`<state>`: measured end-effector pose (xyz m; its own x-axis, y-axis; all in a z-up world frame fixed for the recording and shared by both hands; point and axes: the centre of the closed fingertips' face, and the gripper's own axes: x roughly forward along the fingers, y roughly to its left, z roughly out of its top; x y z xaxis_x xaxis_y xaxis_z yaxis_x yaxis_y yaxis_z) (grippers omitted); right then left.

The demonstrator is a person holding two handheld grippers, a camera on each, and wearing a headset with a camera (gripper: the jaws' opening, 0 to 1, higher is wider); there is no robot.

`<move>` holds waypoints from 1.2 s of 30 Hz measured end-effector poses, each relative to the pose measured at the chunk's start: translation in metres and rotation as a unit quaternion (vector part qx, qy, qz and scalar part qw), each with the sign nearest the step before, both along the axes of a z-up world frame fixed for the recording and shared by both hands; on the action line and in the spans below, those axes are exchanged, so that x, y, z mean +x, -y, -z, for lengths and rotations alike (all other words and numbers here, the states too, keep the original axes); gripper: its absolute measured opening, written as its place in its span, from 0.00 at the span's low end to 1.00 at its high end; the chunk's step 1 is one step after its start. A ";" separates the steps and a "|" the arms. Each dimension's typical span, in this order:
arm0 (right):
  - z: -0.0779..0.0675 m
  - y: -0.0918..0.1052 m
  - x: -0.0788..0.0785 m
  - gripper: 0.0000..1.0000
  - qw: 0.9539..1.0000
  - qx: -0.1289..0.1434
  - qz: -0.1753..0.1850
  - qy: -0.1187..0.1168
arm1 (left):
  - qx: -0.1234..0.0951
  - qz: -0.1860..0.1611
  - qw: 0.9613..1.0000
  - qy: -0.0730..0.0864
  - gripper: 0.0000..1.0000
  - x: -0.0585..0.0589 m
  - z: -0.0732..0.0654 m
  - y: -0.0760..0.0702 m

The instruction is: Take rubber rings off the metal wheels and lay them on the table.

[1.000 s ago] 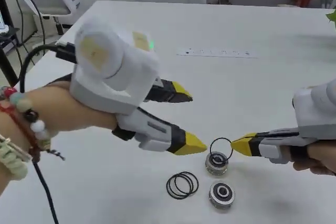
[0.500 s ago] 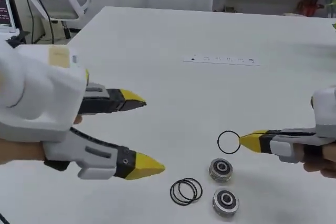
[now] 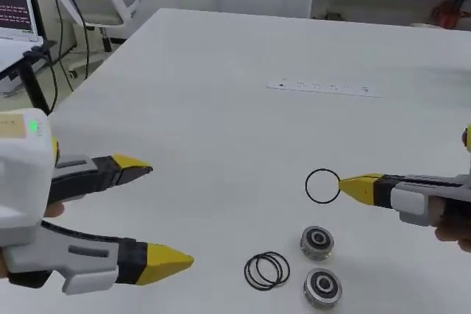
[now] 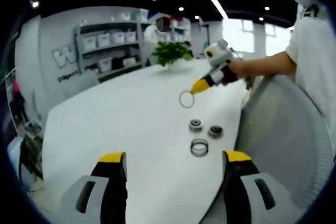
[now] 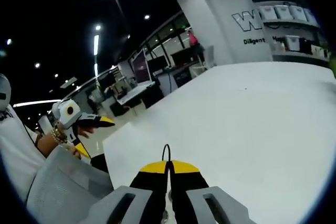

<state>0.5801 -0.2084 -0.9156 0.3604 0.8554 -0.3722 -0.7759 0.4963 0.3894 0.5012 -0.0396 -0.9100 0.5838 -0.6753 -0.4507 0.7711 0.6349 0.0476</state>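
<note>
Rubber ring [image 3: 322,186] now hangs clear above the wheel [image 3: 317,241], pinched in my closed right gripper [image 3: 344,184]; left gripper [image 3: 171,215], wide and empty, has backed off. Laying it down comes next.

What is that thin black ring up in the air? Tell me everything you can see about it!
The thin black rubber ring is a plain round loop with nothing inside it. The right gripper pinches one edge between its shut yellow tips and holds it in the air above the white table. Nothing else touches it.
</note>
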 end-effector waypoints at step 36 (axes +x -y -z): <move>0.078 -0.039 -0.056 0.00 0.986 -0.100 -0.106 -0.083 | -0.018 -0.045 0.998 -0.031 0.73 -0.013 0.025 -0.010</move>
